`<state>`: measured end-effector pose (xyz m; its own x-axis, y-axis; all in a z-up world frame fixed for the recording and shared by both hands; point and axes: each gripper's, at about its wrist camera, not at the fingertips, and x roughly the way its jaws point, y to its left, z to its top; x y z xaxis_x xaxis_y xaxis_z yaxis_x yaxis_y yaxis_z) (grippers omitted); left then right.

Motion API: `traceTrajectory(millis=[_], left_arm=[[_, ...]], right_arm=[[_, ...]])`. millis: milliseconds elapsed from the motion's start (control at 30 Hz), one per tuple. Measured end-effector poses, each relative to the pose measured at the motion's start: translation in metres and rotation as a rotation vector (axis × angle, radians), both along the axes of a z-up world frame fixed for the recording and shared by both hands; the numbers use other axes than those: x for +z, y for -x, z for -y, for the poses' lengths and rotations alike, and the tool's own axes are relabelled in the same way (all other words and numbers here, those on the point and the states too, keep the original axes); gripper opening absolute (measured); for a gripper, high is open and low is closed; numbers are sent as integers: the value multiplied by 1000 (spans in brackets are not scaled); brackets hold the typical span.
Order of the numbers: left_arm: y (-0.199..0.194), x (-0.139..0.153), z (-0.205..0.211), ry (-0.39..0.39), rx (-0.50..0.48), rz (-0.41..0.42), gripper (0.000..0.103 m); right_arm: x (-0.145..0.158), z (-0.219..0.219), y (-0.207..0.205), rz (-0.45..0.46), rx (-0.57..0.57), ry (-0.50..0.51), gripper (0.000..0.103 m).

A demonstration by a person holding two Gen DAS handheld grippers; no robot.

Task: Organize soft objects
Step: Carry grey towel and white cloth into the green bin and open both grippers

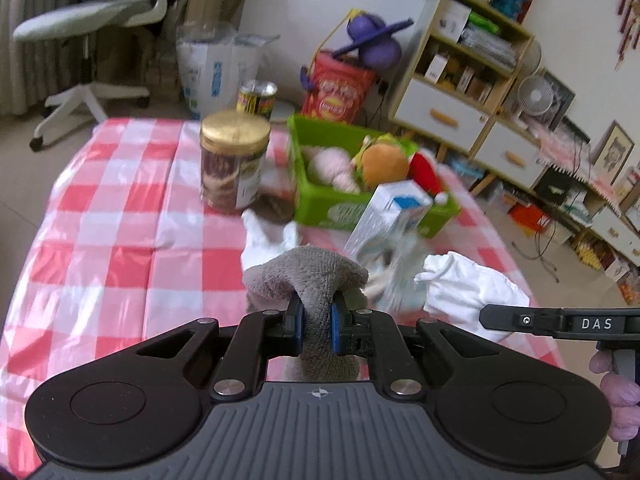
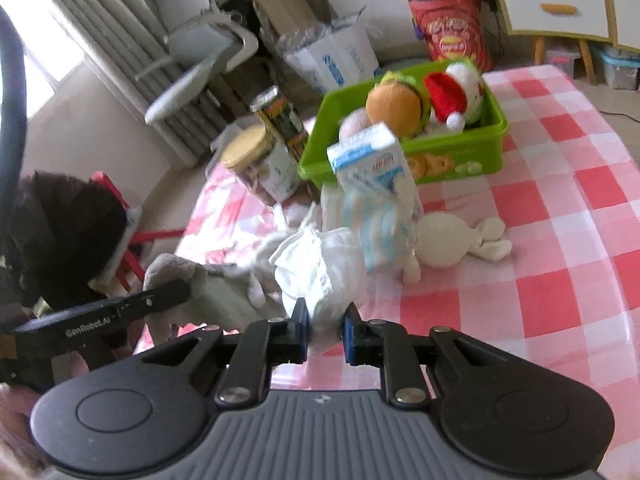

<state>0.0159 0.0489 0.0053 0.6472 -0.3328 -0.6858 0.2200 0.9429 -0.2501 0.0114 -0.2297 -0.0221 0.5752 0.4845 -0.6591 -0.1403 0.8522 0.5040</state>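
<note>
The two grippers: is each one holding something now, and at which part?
Left gripper pinches a fold of the grey towel. Right gripper pinches the lower edge of the white cloth.

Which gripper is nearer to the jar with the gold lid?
Left. The left gripper, shut on a grey cloth, sits nearer the jar; the right gripper, holding white cloth, is farther.

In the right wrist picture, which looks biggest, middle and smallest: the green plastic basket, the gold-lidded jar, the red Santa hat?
1. Green plastic basket, clearly biggest.
2. Gold-lidded clear jar.
3. Red Santa hat; close to the jar in apparent size, so this order is unsure.
</note>
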Motion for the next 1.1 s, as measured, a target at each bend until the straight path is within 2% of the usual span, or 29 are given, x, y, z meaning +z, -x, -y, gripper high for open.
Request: traceTrajectory(millis=[300,533,900,1100], left_arm=[[1,22,7,56,13,91,9],[-16,37,16,79,38,150,9],[-79,76,53,34,18,243,9],[-109,70,74,6,-11,271,9]], right_arm=[[18,25,1,63,-95,-38,0],[24,47,-9,99,-159,-99,0],[26,75,-70,92,-244,-148,0],[21,74,-107,83,-245,-151,0]])
